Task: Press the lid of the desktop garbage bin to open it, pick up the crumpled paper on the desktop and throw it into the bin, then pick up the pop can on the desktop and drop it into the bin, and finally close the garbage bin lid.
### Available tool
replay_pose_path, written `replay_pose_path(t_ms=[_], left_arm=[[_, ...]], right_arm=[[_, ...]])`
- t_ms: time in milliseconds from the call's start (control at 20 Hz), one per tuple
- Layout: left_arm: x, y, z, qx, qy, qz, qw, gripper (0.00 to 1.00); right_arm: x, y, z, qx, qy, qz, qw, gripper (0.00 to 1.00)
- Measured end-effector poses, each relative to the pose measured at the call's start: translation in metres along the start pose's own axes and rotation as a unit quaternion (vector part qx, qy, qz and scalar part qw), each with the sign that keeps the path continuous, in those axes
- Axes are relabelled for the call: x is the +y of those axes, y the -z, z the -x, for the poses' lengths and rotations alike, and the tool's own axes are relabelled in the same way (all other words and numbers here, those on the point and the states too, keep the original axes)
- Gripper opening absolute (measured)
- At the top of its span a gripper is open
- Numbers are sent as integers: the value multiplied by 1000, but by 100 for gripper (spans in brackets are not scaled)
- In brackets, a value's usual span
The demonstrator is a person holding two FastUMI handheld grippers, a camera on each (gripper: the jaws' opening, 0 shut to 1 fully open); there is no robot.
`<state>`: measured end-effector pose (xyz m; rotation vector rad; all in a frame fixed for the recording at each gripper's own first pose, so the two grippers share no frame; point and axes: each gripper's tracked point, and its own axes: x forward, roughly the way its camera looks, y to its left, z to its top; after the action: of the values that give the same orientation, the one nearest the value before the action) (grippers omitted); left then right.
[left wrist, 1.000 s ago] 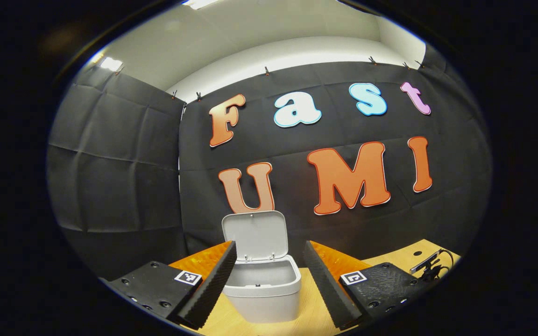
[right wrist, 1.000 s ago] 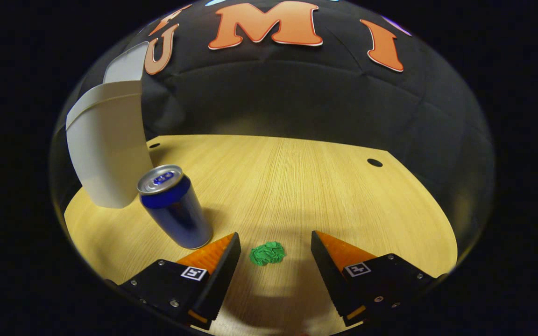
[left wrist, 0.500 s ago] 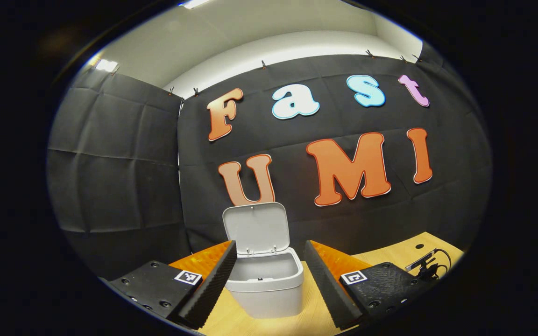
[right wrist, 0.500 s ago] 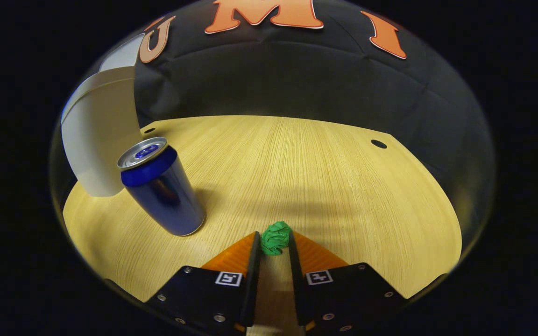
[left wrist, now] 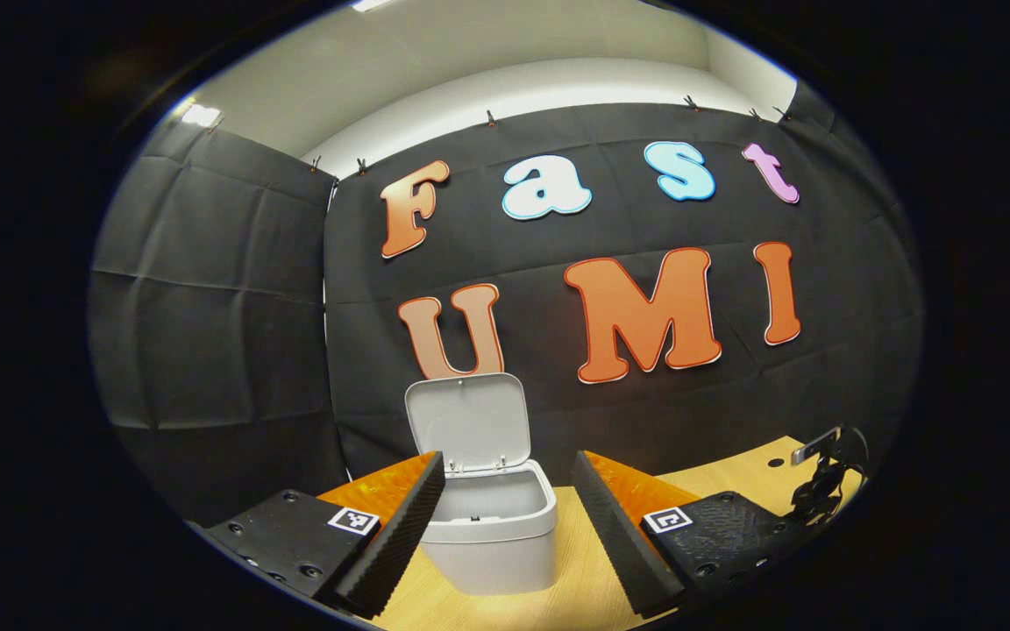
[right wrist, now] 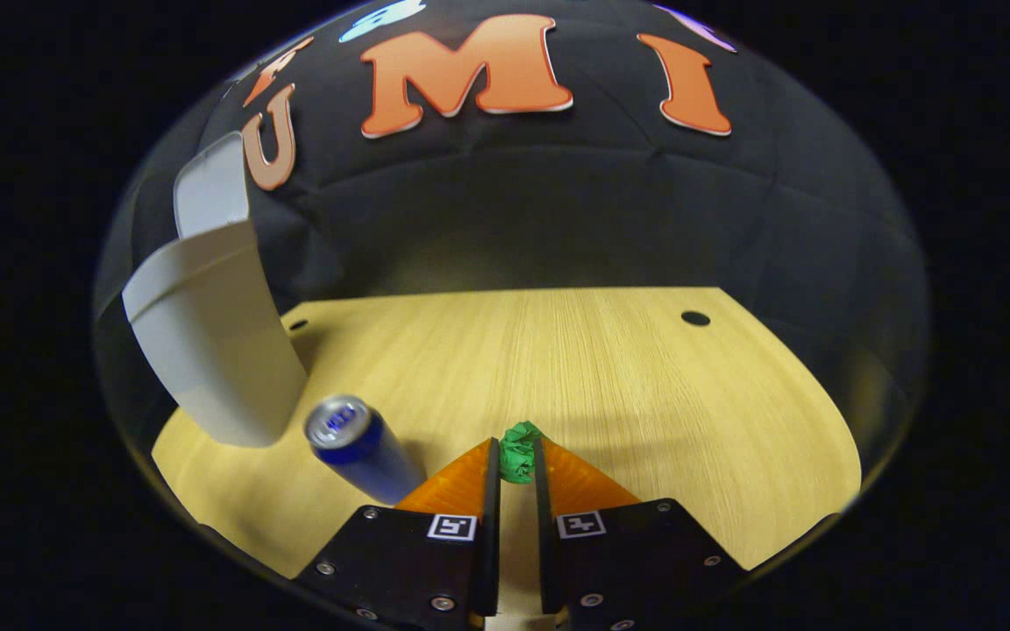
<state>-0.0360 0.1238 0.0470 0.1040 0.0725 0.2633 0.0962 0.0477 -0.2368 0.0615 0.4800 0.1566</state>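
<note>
The right gripper (right wrist: 515, 460) is pinching the crumpled paper (right wrist: 518, 449) at its very fingertips, so the wad could be slipping out before reaching the bin (right wrist: 207, 342), up to its left beyond the pop can (right wrist: 360, 445). The left gripper (left wrist: 505, 526) is hanging wide open, holding nothing.

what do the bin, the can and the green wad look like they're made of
Bin: likely plastic, matte pale grey, with smooth moulded rounded walls and a hinged lid.
Can: metal, probably aluminium, with a glossy blue side and bright silvery top.
Green wad: seemingly crumpled paper, dull and creased, pinched in the right gripper.
</note>
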Motion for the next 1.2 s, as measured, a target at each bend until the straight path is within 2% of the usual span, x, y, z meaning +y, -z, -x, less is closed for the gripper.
replay_pose_path(t_ms=[50,100,250,350,400,450,650,700,750,850,900,1200], left_arm=[[2,0,0,-2,0,3,1000,98],[2,0,1,-2,2,5,1000,93],[9,1,1,-8,2,12,1000,93],[15,5,1,-8,-1,18,1000,93],[21,9,2,-7,-5,20,1000,98],[28,12,3,-5,-9,23,1000,93],[55,25,8,4,-30,37,999,93],[61,35,10,10,-36,39,999,93],[68,41,12,17,-43,41,998,98],[82,52,18,28,-56,41,997,98],[88,56,21,30,-64,39,997,93],[120,65,39,35,-102,33,994,94]], right_arm=[[6,-18,5,-17,-6,2,1000,18],[11,-35,10,-32,-12,6,999,19],[34,-80,26,-74,-33,21,997,19],[51,-98,31,-83,-49,26,995,18],[60,-108,33,-88,-57,25,994,18],[68,-119,36,-97,-65,25,993,18],[109,-165,45,-129,-102,47,985,18],[120,-171,48,-132,-115,50,983,18],[132,-180,48,-136,-125,53,981,18],[159,-194,51,-141,-146,55,978,18],[173,-199,54,-144,-158,57,975,18],[254,-222,61,-149,-237,85,956,18]])
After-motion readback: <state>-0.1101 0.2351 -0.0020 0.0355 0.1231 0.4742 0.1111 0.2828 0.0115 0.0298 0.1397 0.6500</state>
